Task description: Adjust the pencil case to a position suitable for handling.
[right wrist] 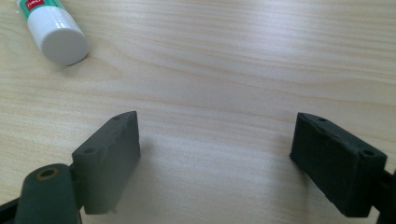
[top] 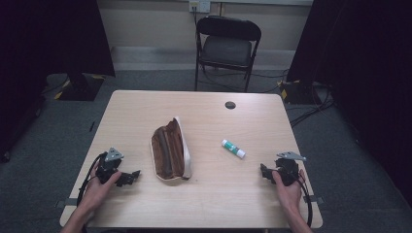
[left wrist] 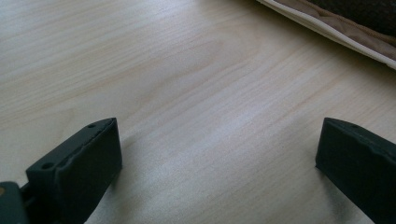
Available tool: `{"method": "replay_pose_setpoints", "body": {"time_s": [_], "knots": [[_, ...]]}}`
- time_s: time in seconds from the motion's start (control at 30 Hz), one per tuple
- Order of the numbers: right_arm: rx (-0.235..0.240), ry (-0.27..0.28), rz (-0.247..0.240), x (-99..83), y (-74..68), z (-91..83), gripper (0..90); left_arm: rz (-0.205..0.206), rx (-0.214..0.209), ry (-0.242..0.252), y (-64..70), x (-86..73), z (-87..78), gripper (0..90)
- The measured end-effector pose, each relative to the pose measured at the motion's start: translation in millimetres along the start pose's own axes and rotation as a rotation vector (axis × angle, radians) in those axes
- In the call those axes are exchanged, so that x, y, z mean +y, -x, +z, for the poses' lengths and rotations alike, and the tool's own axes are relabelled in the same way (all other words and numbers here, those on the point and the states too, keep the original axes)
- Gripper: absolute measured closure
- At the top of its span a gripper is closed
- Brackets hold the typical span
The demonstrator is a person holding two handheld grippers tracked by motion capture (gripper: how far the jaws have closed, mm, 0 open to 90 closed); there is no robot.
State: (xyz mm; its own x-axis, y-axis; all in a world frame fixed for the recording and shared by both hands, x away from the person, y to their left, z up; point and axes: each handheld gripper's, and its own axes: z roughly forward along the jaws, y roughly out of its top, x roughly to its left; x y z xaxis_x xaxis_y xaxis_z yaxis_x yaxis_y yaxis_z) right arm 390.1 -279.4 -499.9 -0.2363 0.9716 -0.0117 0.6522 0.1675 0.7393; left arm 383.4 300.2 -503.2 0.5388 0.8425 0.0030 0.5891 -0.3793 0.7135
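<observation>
Pouch (top: pixel 170 150) mid-table; glue stick (top: pixel 233 148) apart; both grippers' fingers spread.

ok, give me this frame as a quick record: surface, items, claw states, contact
surface: light wooden table
item 1: open brown pencil pouch with cream lining, table centre
item 2: white glue stick with green label, lying flat, right of pouch, apart from it
left claw: open, at the table, near pouch
right claw: open, at the table, near glue stick
contact: neither claw touches an item
background: black folding chair
</observation>
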Motion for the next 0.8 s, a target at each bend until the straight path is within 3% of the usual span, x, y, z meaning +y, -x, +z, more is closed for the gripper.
{"method": "replay_pose_setpoints", "body": {"time_s": [0.8], "knots": [[0.0, -0.001, 0.002, -3.2, -0.4, -3.7, 14.8, -0.007, -0.003, 0.002, -0.5, 1.3, 1.4, 0.0]]}}
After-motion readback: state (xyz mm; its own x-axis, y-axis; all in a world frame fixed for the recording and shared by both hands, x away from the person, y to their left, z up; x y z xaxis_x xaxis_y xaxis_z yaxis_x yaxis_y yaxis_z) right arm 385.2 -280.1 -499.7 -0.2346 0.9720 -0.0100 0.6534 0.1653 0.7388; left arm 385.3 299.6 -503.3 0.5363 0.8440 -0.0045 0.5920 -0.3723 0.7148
